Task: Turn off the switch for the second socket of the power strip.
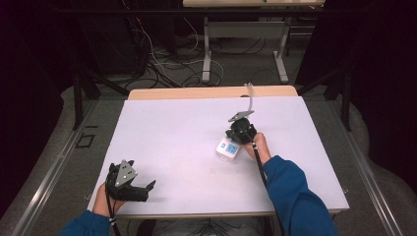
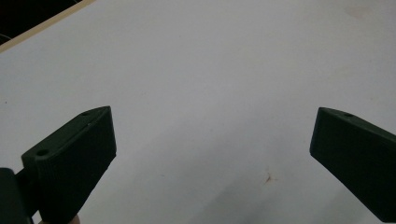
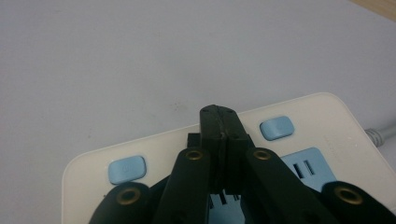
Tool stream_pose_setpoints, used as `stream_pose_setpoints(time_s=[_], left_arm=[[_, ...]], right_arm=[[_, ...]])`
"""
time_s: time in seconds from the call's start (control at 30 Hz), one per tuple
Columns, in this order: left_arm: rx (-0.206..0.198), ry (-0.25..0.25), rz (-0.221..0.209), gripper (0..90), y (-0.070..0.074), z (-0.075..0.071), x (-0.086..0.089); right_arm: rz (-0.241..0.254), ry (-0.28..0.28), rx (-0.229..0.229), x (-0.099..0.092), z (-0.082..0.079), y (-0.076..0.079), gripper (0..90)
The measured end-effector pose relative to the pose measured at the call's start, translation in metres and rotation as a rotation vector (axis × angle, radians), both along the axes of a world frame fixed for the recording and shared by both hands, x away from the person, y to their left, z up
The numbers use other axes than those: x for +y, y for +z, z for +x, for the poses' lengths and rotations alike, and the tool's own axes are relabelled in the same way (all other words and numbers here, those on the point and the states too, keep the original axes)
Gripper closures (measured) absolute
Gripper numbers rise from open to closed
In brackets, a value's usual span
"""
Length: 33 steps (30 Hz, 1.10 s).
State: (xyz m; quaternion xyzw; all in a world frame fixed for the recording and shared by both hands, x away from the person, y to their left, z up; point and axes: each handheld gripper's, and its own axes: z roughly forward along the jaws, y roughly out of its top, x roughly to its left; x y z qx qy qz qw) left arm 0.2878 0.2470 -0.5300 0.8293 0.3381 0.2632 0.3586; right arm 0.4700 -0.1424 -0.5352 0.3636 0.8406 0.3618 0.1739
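Note:
A white power strip [image 1: 227, 149] with blue sockets lies right of the table's middle. My right gripper [image 1: 236, 141] stands over it, pointing down at its top. In the right gripper view the right gripper [image 3: 218, 113] is shut, its two black jaws pressed together with nothing visible between them, above the power strip [image 3: 322, 116] between two blue buttons [image 3: 126, 169] and a blue socket [image 3: 306, 163]. My left gripper [image 1: 149, 190] rests near the front left corner, open. The left gripper view has its jaws wide apart [image 2: 212, 140] over the bare white table cover [image 2: 210, 70].
A grey cable [image 3: 382, 134] leaves the strip's end. A pale cable [image 1: 251, 96] runs from the right gripper to the table's back edge. The white cover [image 1: 172, 132] spans most of the wooden table. Tangled cables and another table's legs [image 1: 206, 54] lie on the floor beyond.

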Motion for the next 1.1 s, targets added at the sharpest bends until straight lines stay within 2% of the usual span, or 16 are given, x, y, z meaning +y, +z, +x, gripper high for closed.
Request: stream_pose_setpoints(time_s=[0.23,0.3,0.37,0.53,0.57,0.63,0.7,0.73,0.77,0.83,1.1], left_arm=[[-0.003,0.001,0.002,0.4,0.0007,-0.0006,0.0003],[-0.007,0.003,0.000,0.4,0.0003,-0.0001,0.0001],[-0.003,-0.002,-0.001,0.4,0.0001,-0.0002,-0.0003],[-0.002,0.001,-0.001,0.4,0.0002,0.0000,-0.0001],[-0.001,-0.002,0.002,0.4,0.0004,0.0000,-0.0002],[-0.005,-0.003,0.009,0.4,0.0007,-0.0006,-0.0005],[-0.005,-0.003,0.009,0.4,0.0007,-0.0006,-0.0004],[-0.004,-0.003,0.004,0.4,0.0005,-0.0005,-0.0004],[-0.003,-0.003,0.004,0.4,0.0006,-0.0004,-0.0002],[-0.002,-0.003,0.003,0.4,0.0004,-0.0002,-0.0003],[-0.005,-0.005,0.012,0.5,0.0009,-0.0002,-0.0002]], right_arm=[[-0.003,0.011,0.000,-0.0005,0.0001,0.0005,90.0],[-0.019,0.013,0.020,-0.0008,-0.0003,0.0020,90.0],[-0.022,0.014,0.018,-0.0008,-0.0003,0.0021,90.0],[0.005,0.000,-0.001,-0.0009,0.0001,-0.0006,90.0],[-0.015,0.010,0.019,-0.0021,0.0002,0.0013,90.0],[-0.002,0.006,-0.001,-0.0001,-0.0002,0.0000,90.0],[-0.009,0.007,0.008,0.0008,-0.0006,0.0005,90.0],[-0.013,0.012,0.006,0.0005,-0.0002,0.0007,90.0],[-0.028,0.037,-0.016,-0.0007,0.0018,0.0006,90.0],[-0.026,0.013,-0.008,0.0010,-0.0004,0.0007,90.0],[-0.028,0.012,-0.016,0.0018,-0.0007,0.0006,90.0]])
